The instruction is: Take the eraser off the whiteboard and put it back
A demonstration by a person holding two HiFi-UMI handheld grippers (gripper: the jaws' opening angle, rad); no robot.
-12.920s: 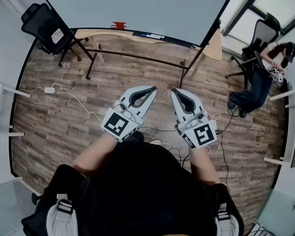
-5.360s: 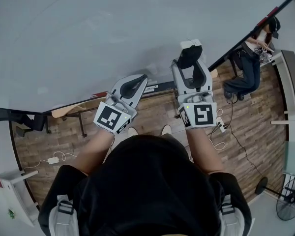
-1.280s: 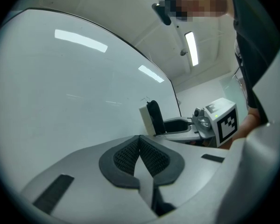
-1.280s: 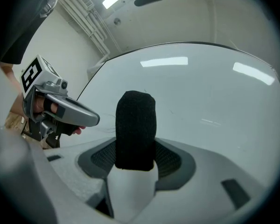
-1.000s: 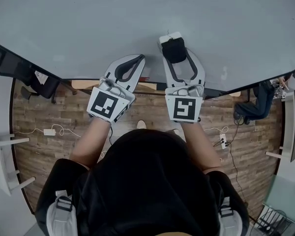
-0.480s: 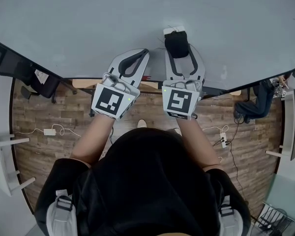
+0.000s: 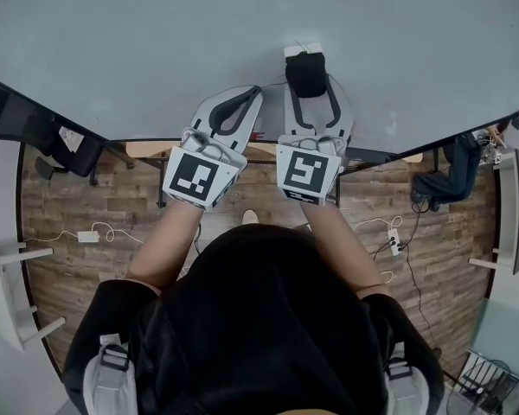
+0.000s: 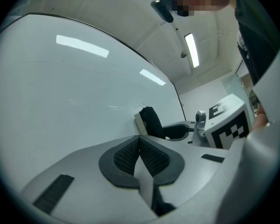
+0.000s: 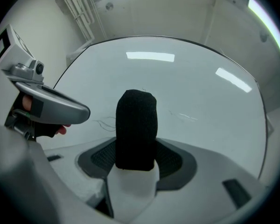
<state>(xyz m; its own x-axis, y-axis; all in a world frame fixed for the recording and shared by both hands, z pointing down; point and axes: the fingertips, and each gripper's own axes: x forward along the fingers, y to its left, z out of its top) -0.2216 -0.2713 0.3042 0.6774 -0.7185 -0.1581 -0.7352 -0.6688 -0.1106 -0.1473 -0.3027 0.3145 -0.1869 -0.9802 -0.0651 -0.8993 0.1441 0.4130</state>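
Observation:
The eraser (image 7: 305, 74), black with a white end, sits between the jaws of my right gripper (image 7: 309, 89), which is shut on it. Its white end rests against the whiteboard (image 7: 156, 41). In the right gripper view the black eraser (image 9: 136, 127) stands upright between the pads, in front of the board (image 9: 191, 83). My left gripper (image 7: 251, 93) is shut and holds nothing, just left of the right one, pointing at the board. In the left gripper view its pads (image 8: 130, 155) meet, and the eraser (image 8: 151, 122) shows beyond them.
Faint pen marks (image 9: 101, 122) lie on the board beside the eraser. Below the board are its tray ledge (image 7: 147, 148), a black office chair (image 7: 22, 126) at the left, cables and a power strip (image 7: 394, 244) on the wooden floor, and a seated person (image 7: 454, 167) at the right.
The right gripper has turned, its marker cube swinging left toward the left gripper, with the eraser still at the board. The left gripper has not moved.

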